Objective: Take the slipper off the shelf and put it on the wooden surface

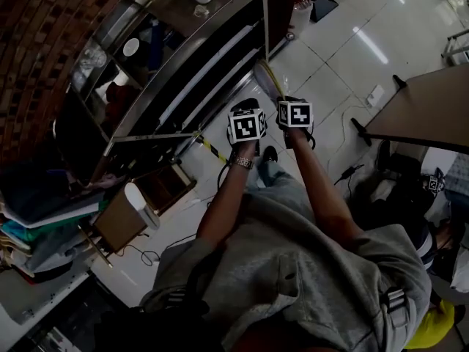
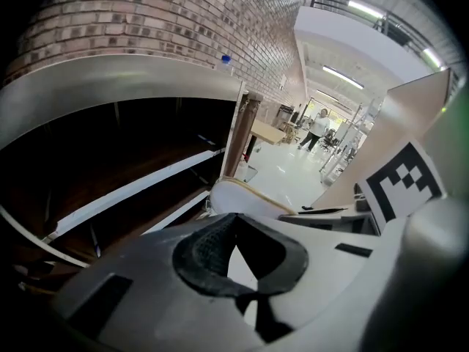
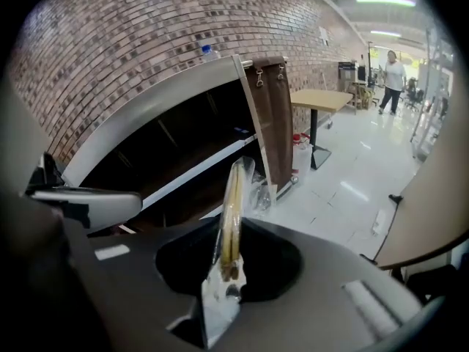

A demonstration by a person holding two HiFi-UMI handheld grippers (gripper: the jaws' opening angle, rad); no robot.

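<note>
The slipper (image 3: 233,189), pale with a yellow edge and wrapped in clear plastic, stands edge-on in the right gripper (image 3: 233,229), whose jaws are pinched narrowly onto it. We see it held in the air off the shelf (image 3: 183,141), just in front of the shelf's near right end and above the white tiled floor (image 1: 330,46). The left gripper (image 2: 236,222) hovers just to the left of the right one, level with it; its dark pads meet at the tips and we find nothing between them. Both arms of the person reach forward side by side from a grey-shirted torso. The shelf, dark inside with a curved metal frame, runs along a brick wall (image 3: 146,42), and a bottle with a blue cap (image 3: 207,50) stands on its top. The wooden surface (image 1: 432,108) lies well apart to the right. Far down the bright hall we make out another person (image 3: 393,72) standing.
</note>
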